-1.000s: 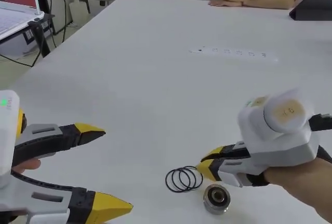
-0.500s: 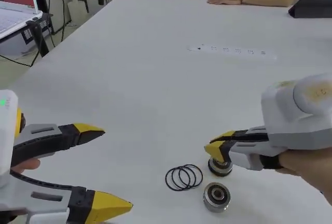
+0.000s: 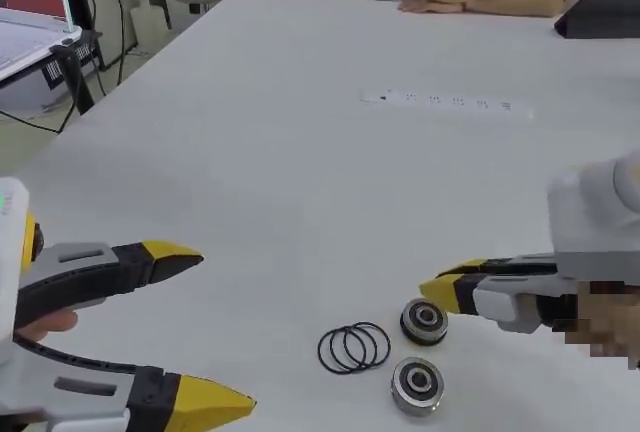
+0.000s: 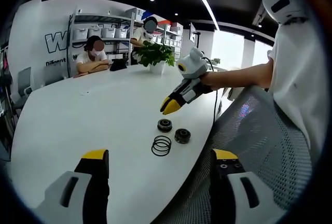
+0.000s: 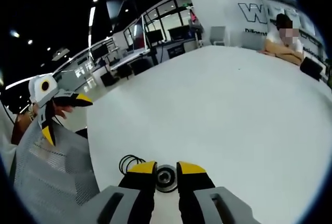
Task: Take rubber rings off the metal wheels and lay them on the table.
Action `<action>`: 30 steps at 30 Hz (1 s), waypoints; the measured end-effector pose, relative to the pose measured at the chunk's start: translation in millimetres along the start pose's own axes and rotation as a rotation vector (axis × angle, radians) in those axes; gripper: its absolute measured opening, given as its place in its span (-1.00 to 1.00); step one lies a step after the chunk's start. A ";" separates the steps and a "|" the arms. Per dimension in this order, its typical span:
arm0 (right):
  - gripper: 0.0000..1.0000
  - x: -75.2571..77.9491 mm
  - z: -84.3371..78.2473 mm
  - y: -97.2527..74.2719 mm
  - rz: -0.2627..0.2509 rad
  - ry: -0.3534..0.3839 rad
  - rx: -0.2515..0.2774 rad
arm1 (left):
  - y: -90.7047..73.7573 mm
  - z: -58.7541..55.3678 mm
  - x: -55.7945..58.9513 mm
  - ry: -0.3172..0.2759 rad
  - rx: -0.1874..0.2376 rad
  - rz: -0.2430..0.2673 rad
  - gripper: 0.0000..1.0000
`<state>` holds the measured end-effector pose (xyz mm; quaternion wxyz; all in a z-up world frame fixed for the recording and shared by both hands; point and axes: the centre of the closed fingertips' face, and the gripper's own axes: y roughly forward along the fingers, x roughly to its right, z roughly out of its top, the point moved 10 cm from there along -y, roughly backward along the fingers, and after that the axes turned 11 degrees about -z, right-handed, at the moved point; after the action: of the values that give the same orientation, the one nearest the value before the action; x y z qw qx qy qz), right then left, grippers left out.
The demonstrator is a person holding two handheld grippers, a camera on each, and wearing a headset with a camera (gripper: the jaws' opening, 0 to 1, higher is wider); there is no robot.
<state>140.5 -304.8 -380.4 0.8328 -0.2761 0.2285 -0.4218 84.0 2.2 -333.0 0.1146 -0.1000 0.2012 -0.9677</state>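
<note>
left gripper point(image 3: 195, 327) hangs at the near left, jaws spread wide, empty. right gripper point(image 3: 440, 290) sits just right of the far metal wheel point(image 3: 424, 320), jaws a narrow gap apart, seemingly gripping nothing. loose rubber rings point(image 3: 353, 347) lie on the table point(image 3: 300, 152), left of the near metal wheel point(image 3: 416, 384).

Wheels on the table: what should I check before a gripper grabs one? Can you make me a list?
1. Left gripper empty, jaws wide apart: ok.
2. Right gripper pointing at the nearer wheel: ok.
3. Its jaws wide enough for that wheel: not ok, only a narrow gap.
4. Loose rings lying flat on the table: ok.
5. Rubber ring on that wheel or the other wheel: cannot tell, too small.
</note>
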 end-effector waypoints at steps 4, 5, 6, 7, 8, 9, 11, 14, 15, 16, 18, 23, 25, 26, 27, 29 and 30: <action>-0.66 1.2 -5.1 0.0 0.000 -0.005 -0.037 | 1.4 2.2 0.5 0.044 -0.050 -0.013 0.55; -0.65 1.2 -5.5 -0.2 -0.001 -0.010 -0.039 | 1.9 3.9 0.4 0.053 -0.058 -0.016 0.55; -0.64 1.5 -6.5 -0.5 -0.003 -0.019 -0.047 | 2.3 6.0 0.3 0.055 -0.056 -0.016 0.55; -0.63 1.4 -7.1 -0.7 -0.002 -0.022 -0.051 | 3.0 10.2 0.1 0.064 -0.047 -0.023 0.55; -0.62 1.2 -7.9 -1.2 0.001 -0.028 -0.055 | 3.6 13.6 -0.2 0.070 -0.042 -0.030 0.55; -0.60 1.1 -8.2 -1.5 0.003 -0.032 -0.055 | 4.4 16.9 -0.5 0.076 -0.038 -0.036 0.55; -0.57 0.9 -8.8 -2.0 0.008 -0.037 -0.056 | 6.7 25.5 -1.9 0.099 -0.033 -0.044 0.55; -0.52 1.9 -11.7 -1.3 0.014 -0.048 -0.067 | 11.0 41.7 -3.8 0.136 -0.036 -0.057 0.56; -0.50 3.5 -14.0 -0.2 0.013 -0.051 -0.078 | 11.9 47.2 -3.5 0.145 -0.030 -0.060 0.55; -0.50 3.8 -15.0 0.0 0.012 -0.055 -0.083 | 13.4 56.1 -3.5 0.166 -0.019 -0.060 0.55; -0.50 4.0 -16.0 -0.5 0.013 -0.069 -0.093 | 15.9 69.8 -4.5 0.187 0.005 -0.057 0.53; -0.50 4.6 -15.5 -1.0 0.011 -0.086 -0.088 | 25.1 90.4 -8.3 0.264 -0.005 -0.080 0.52; -0.49 6.0 -15.7 -1.5 0.013 -0.086 -0.087 | 31.0 96.1 -12.2 0.285 -0.018 -0.086 0.51; -0.49 6.9 -15.6 -1.9 0.011 -0.086 -0.084 | 33.5 98.3 -13.8 0.294 -0.022 -0.091 0.51; -0.49 7.5 -15.4 -2.1 0.011 -0.087 -0.081 | 37.5 102.3 -15.9 0.301 -0.021 -0.097 0.51; -0.49 8.2 -15.0 -2.8 0.012 -0.085 -0.076 | 45.0 108.0 -19.2 0.313 -0.013 -0.117 0.50; -0.49 8.5 -15.0 -3.1 0.012 -0.085 -0.076 | 48.1 109.6 -20.4 0.314 -0.012 -0.125 0.49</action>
<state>134.1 -317.3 -390.7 0.8333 -0.3236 0.2106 -0.3956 138.5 -75.6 -257.3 0.0209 0.0396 0.2158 -0.9754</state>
